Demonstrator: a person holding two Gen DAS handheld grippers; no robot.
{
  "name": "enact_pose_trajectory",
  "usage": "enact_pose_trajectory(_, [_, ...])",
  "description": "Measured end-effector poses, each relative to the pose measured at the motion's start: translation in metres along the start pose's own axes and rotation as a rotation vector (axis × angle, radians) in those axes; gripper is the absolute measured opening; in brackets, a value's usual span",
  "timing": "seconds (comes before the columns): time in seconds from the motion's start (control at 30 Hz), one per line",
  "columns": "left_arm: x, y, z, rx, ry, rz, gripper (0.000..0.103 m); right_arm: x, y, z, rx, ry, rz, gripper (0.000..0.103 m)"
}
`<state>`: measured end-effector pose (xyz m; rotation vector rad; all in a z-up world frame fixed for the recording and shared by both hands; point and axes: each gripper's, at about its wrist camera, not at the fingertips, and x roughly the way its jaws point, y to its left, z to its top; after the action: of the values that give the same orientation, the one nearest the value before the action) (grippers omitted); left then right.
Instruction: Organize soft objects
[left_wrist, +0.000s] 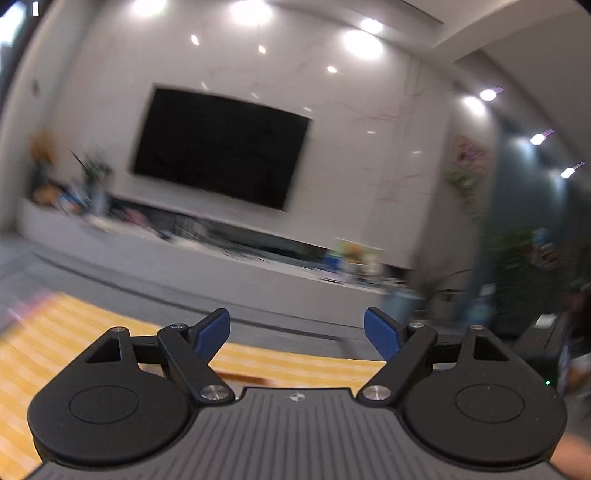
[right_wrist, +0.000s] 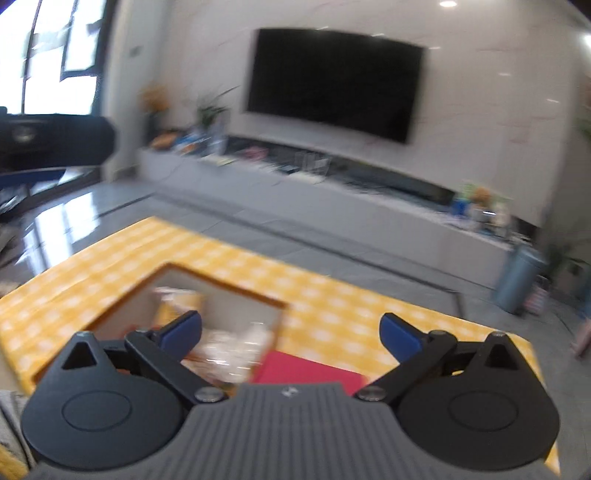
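Clearly both tools are raised away from the work; the left gripper (left_wrist: 297, 334) has its blue pads spread with nothing between them and faces the television (left_wrist: 221, 147) on the far wall, seeing only an edge of the yellow checked cloth (left_wrist: 74, 332); the right gripper (right_wrist: 291, 336) also stands wide and empty, tilted down over the table. Below it sits a shallow wooden-rimmed tray (right_wrist: 221, 280) on the cloth, and inside lie blurred soft packets (right_wrist: 229, 350), with a red flat item (right_wrist: 306, 371) just beside them near the tray's corner. My reading is that the items sit gathered in the tray, so the spread jaws suit a release rather than a carry.
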<state>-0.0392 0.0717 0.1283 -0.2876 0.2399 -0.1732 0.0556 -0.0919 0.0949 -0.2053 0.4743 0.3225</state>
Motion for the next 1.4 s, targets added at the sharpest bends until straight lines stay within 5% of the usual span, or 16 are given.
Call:
enact_pose_trajectory(0.17, [0.018, -0.036, -0.013, 0.063, 0.033, 0.019, 0.096, -0.021, -0.046, -0.046, 0.093, -0.038, -0.096, 0.1])
enact_pose_trajectory(0.43, [0.062, -0.096, -0.088, 0.344, 0.091, 0.252, 0.097, 0.001, -0.064, -0.109, 0.152, 0.023, -0.087, 0.1])
enact_pose_trajectory(0.53, [0.081, -0.103, -0.113, 0.379, 0.169, 0.272, 0.097, 0.006, -0.068, -0.115, 0.184, 0.027, -0.071, 0.1])
enact_pose_trajectory(0.83, [0.103, -0.088, -0.149, 0.327, 0.261, 0.273, 0.097, 0.023, -0.064, -0.126, 0.142, 0.077, -0.104, 0.1])
enact_pose_trajectory(1.4, [0.108, -0.077, -0.151, 0.252, 0.298, 0.313, 0.097, 0.028, -0.061, -0.131, 0.162, 0.102, -0.088, 0.1])
